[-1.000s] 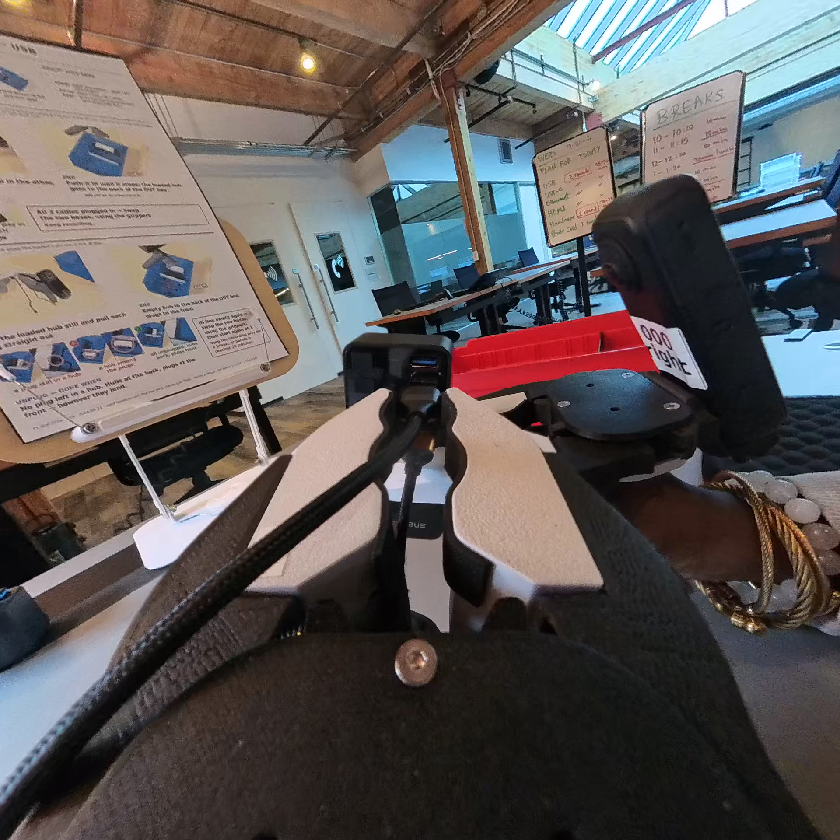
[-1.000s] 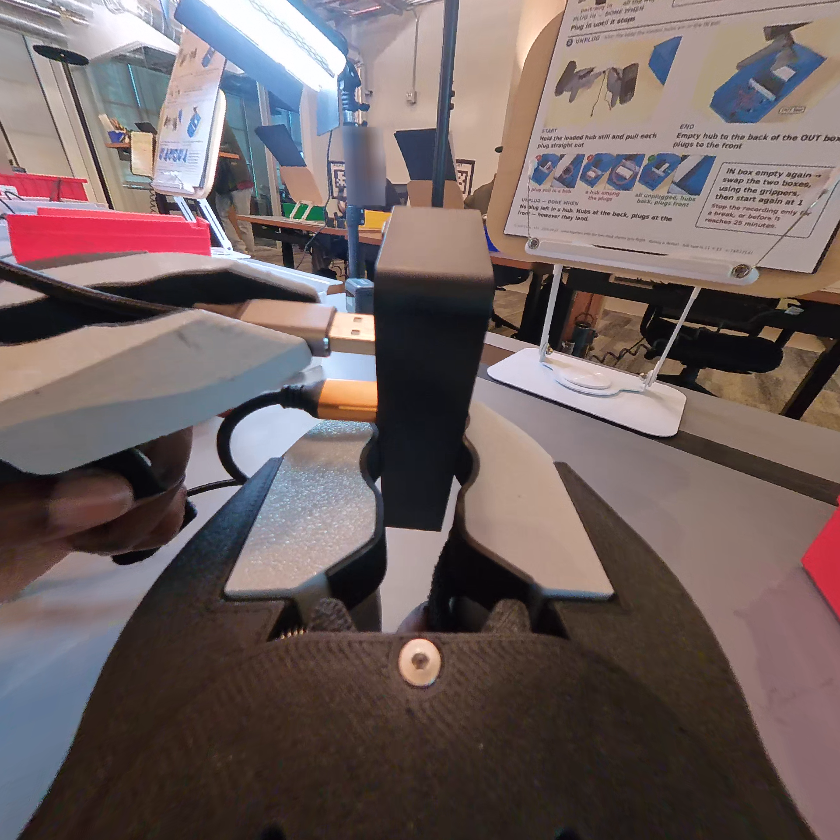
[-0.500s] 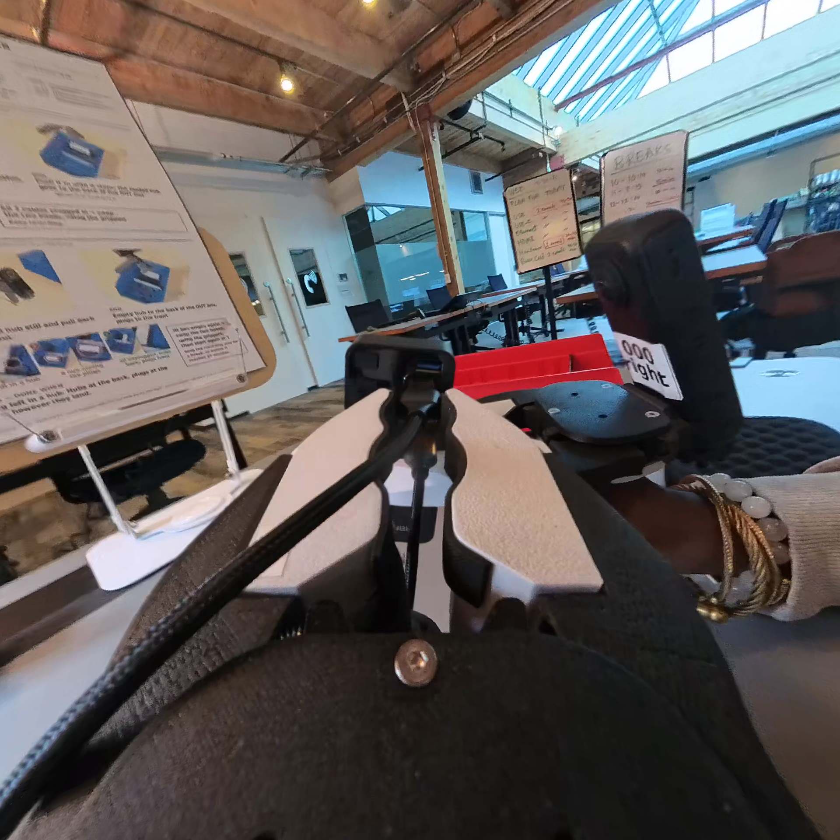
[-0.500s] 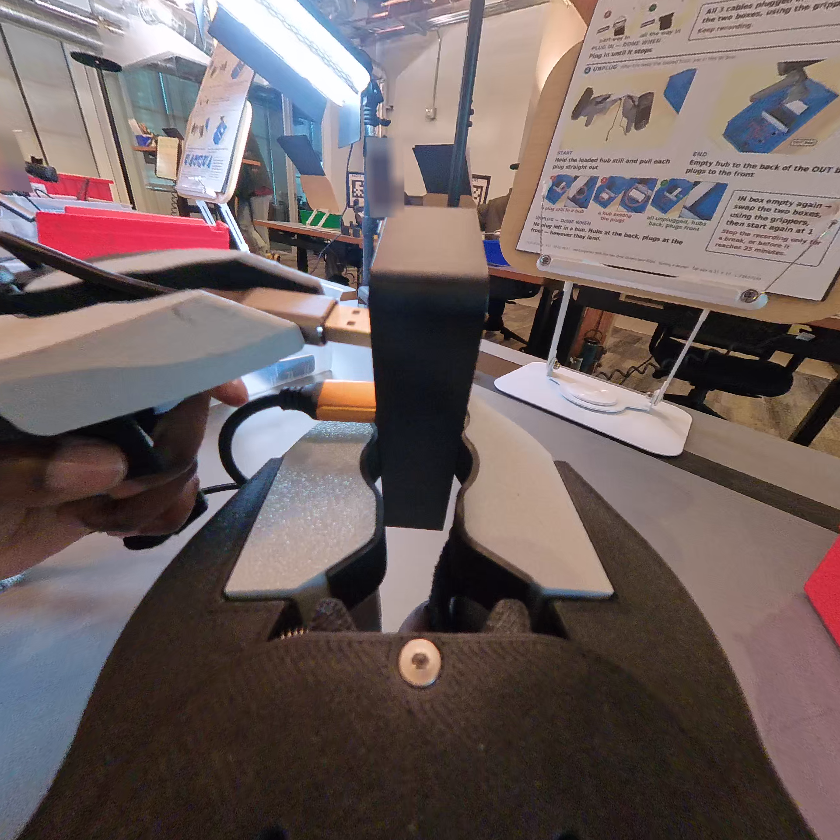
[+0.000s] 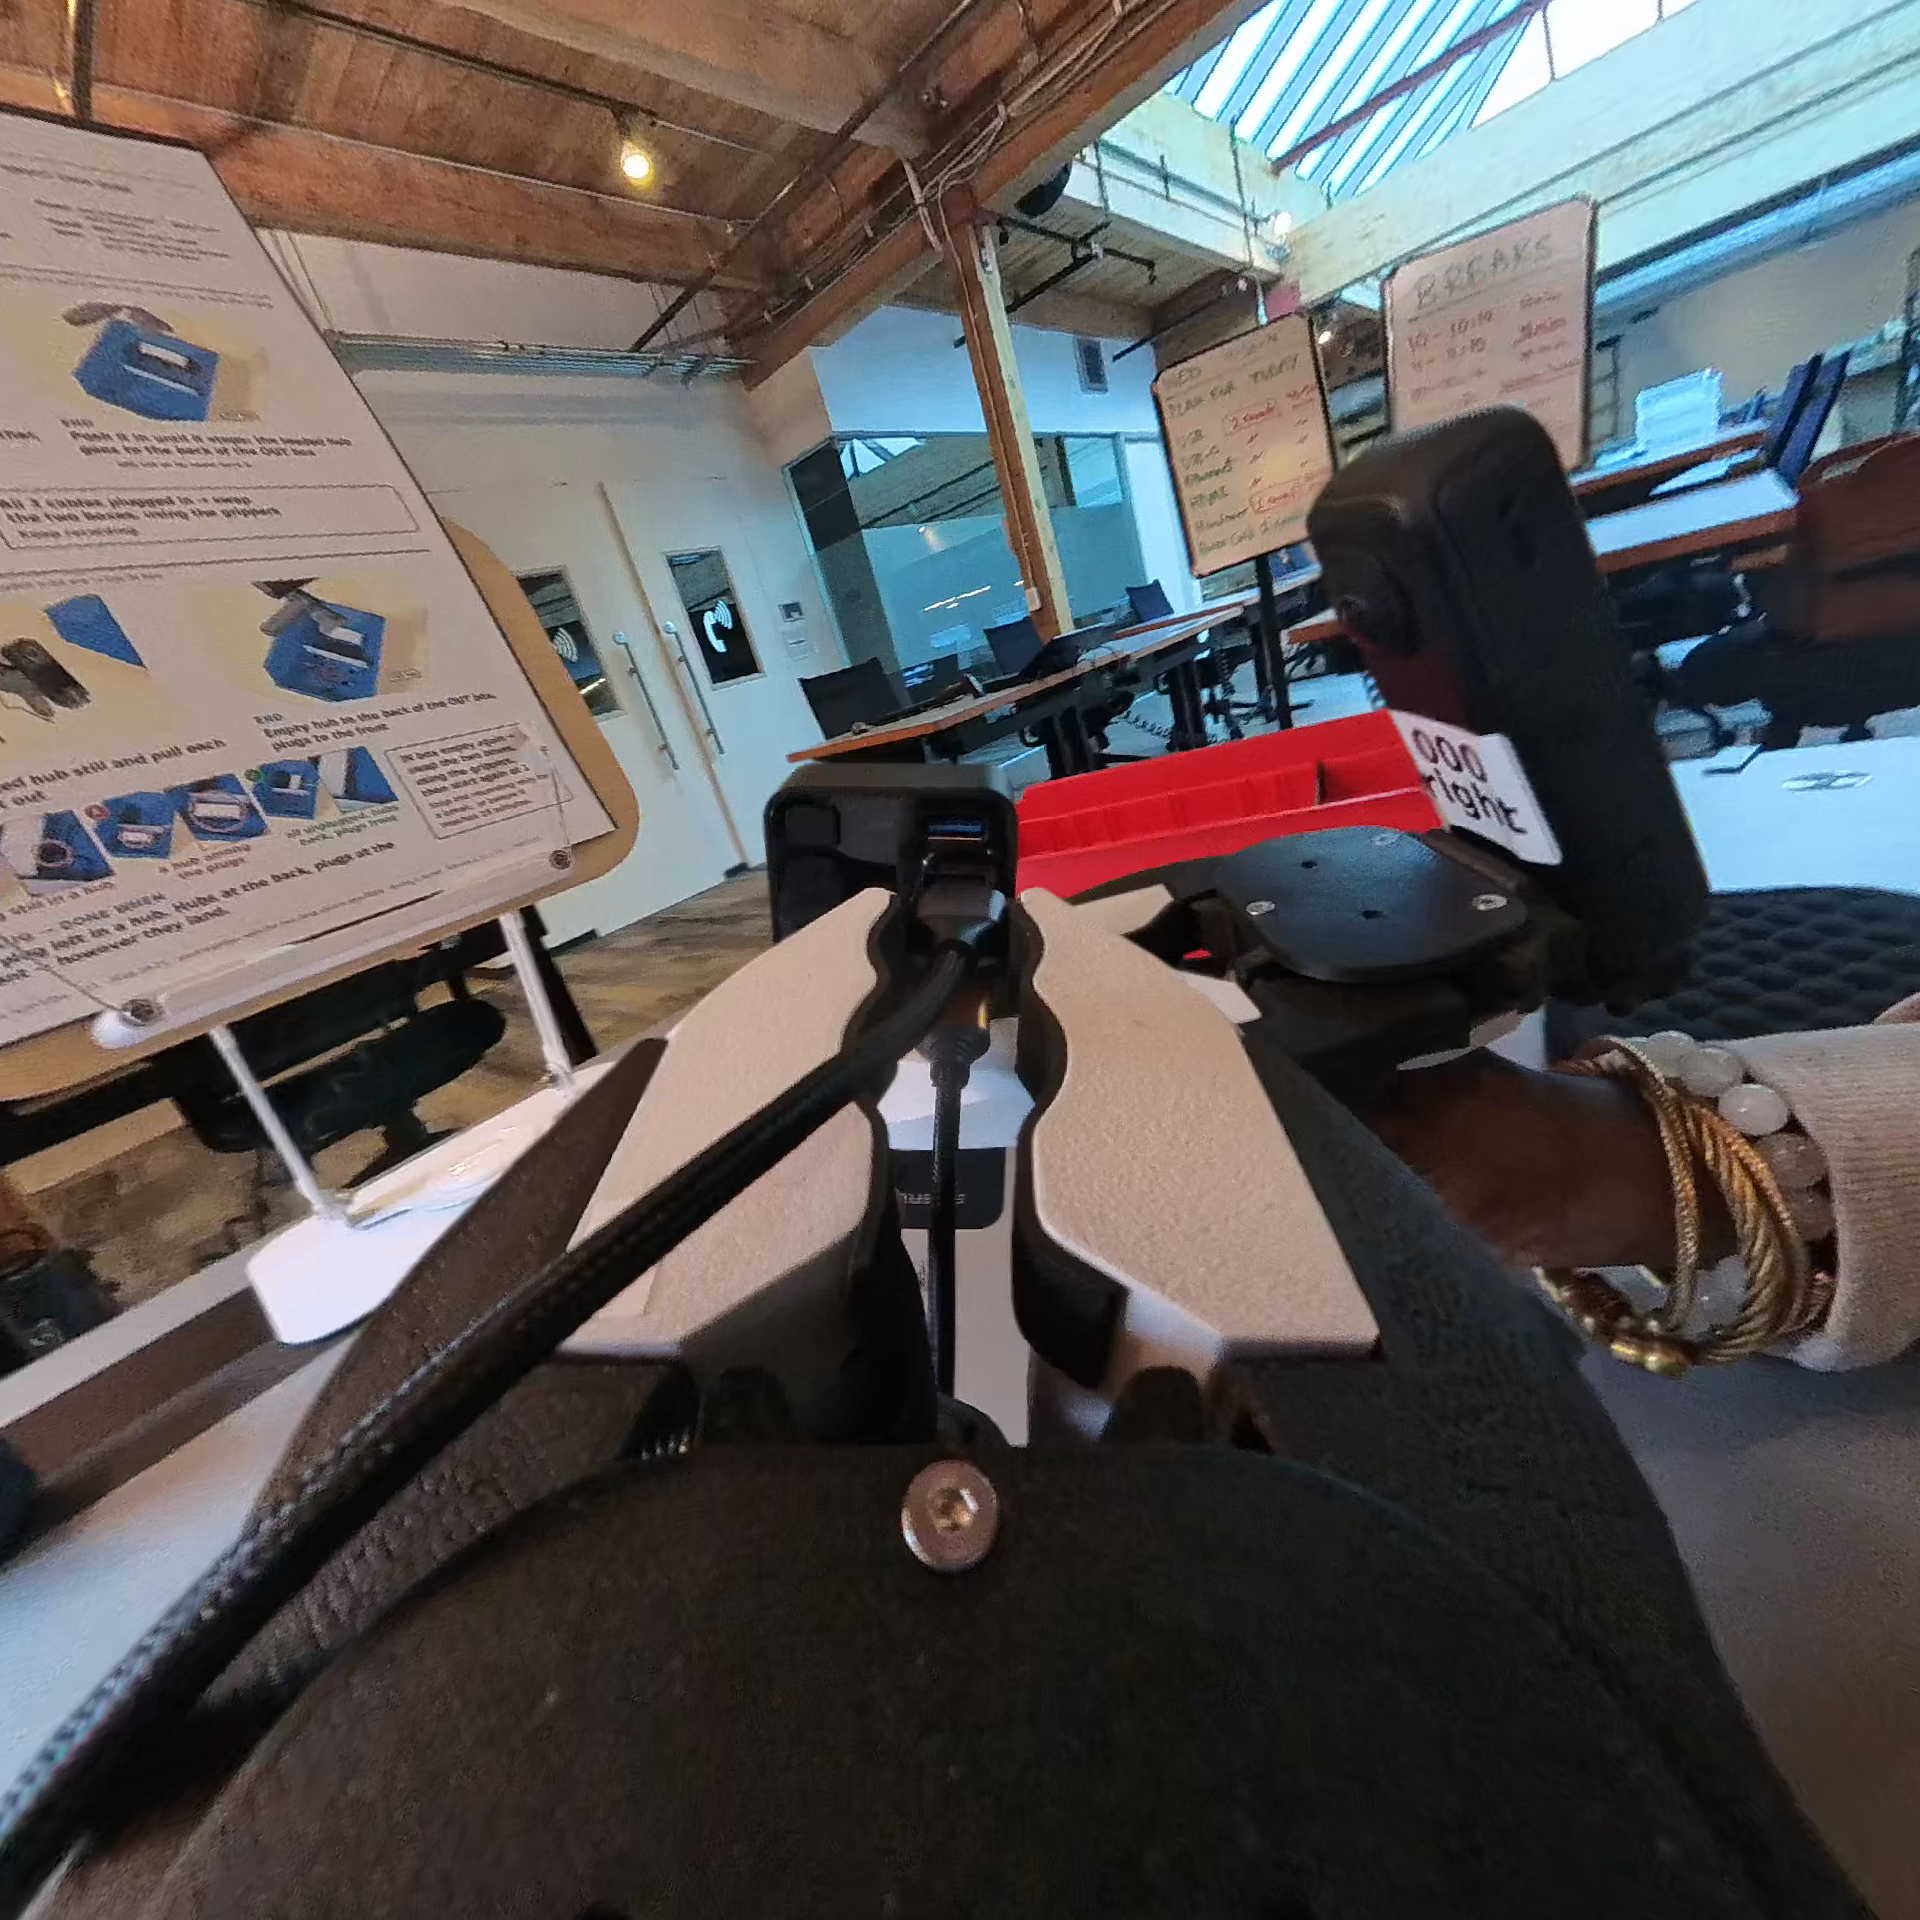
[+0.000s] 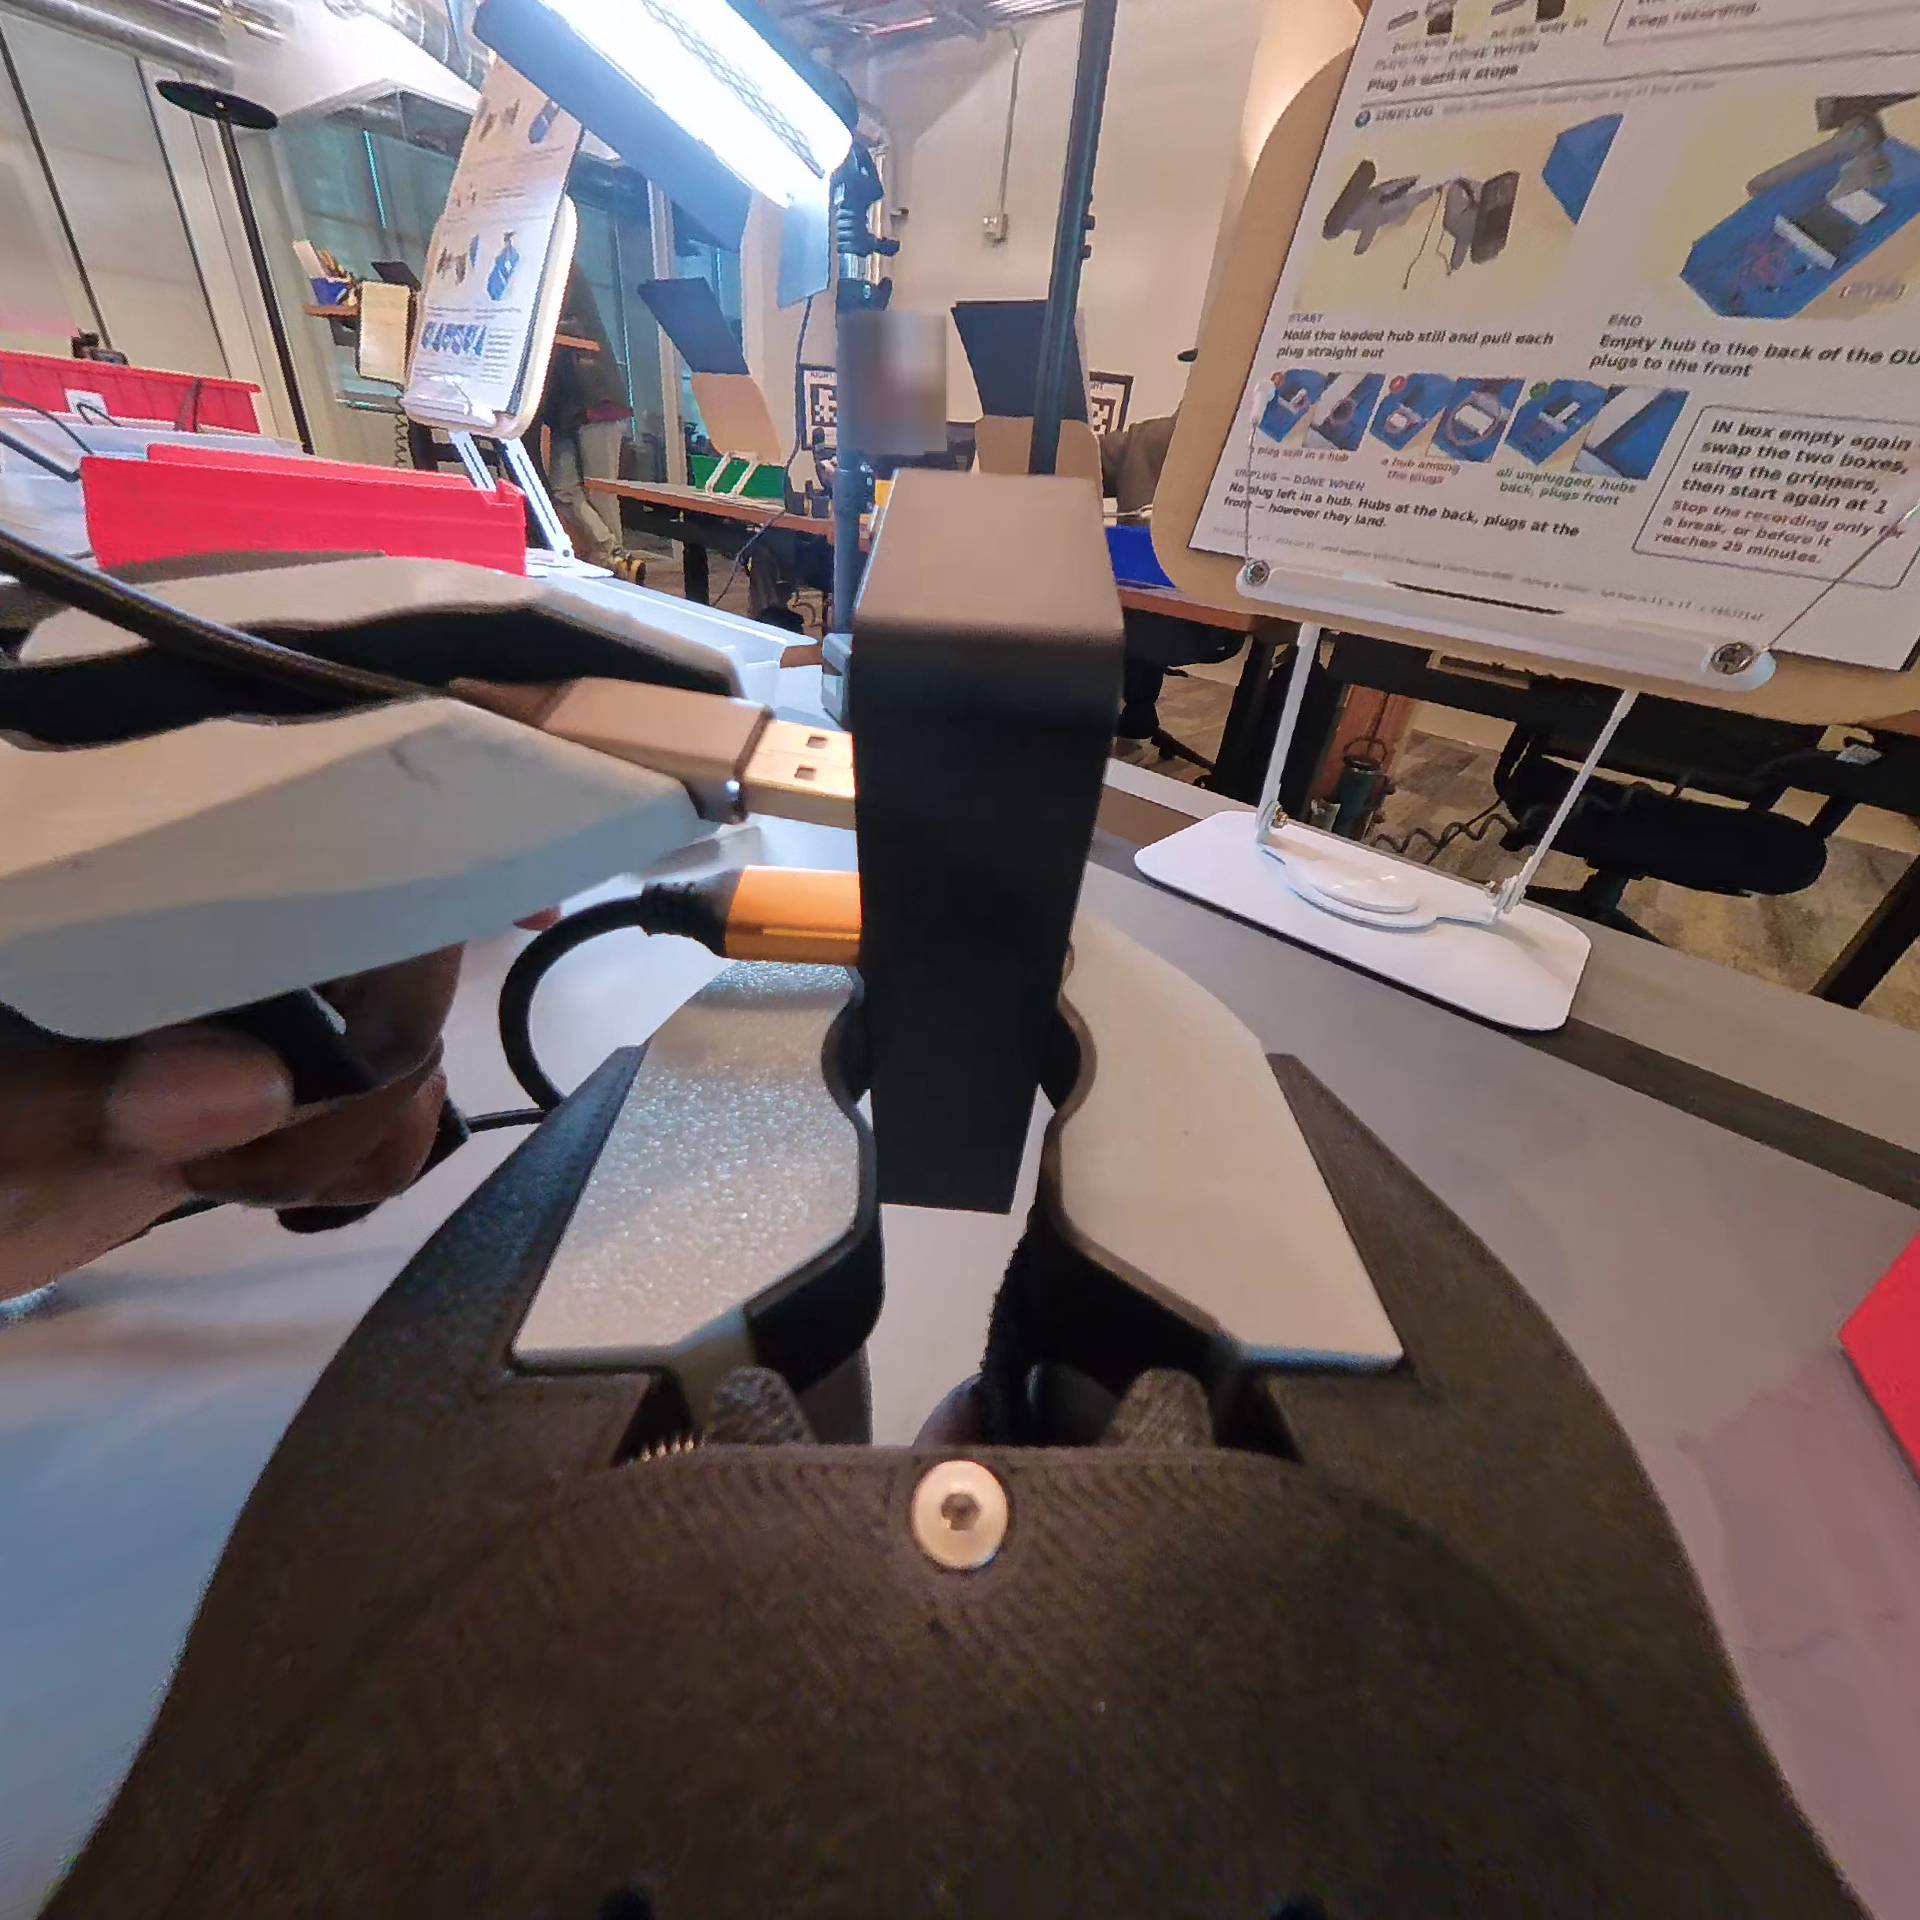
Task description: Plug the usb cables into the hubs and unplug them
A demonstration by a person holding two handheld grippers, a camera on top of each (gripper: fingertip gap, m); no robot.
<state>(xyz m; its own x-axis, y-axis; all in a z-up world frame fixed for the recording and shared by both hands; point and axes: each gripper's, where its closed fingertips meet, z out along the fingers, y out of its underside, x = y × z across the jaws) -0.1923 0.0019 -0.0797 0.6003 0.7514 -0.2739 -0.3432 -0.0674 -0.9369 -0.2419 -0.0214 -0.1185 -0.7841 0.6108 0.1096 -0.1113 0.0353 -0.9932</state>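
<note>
My right gripper [image 6: 961,1023] is shut on a black USB hub [image 6: 987,790] and holds it upright above the grey table [image 6: 1558,1195]. An orange plug [image 6: 795,914] sits in the hub's left side. Above it, a grey USB plug [image 6: 665,727] has its metal tip [image 6: 805,769] partly in a port. My left gripper [image 5: 951,909] is shut on that plug's body [image 5: 951,904]. Its black braided cable [image 5: 623,1247] runs back over the left finger. The hub [image 5: 873,842] shows just past the fingertips, with a blue port [image 5: 961,828] free above the plug.
An instruction board [image 6: 1558,364] on a white stand [image 6: 1371,925] is close behind the hub; it also shows in the left wrist view [image 5: 229,644]. Red bins [image 5: 1216,800] [image 6: 291,509] sit on the table. A red corner [image 6: 1886,1340] is at the right edge. My hands' fingertips stand some 7 centimeters from each other.
Both grippers have drifted and tilted slightly together, so the background has shifted. The grey plug's tip stays about as deep in the hub. Both grips are unchanged.
</note>
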